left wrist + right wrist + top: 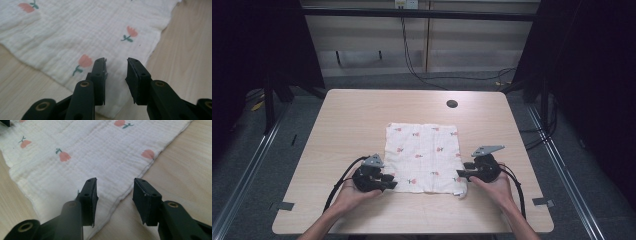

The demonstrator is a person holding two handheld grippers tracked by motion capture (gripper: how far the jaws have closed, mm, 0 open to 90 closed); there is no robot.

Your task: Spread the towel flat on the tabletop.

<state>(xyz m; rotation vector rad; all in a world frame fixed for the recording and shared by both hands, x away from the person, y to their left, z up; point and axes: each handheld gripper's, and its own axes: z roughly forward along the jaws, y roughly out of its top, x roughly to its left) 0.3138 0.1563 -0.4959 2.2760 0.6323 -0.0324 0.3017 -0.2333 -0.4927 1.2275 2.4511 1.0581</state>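
A white square cloth (422,157) with small pink flowers lies flat on the wooden table (357,110). My left gripper (391,181) rests at the cloth's near left corner, held by a hand. Its jaws (116,67) stand apart over the cloth's corner (75,30), with nothing pressed between the pads. My right gripper (460,175) sits at the near right edge of the cloth. Its jaws (115,187) are open and straddle the hem of the cloth (95,152), one jaw over fabric, the other over bare wood.
A round dark hole (452,104) is set in the table near its far edge. Black cables (339,182) trail from both grippers toward the near edge. Dark frames and floor rails flank the table on both sides.
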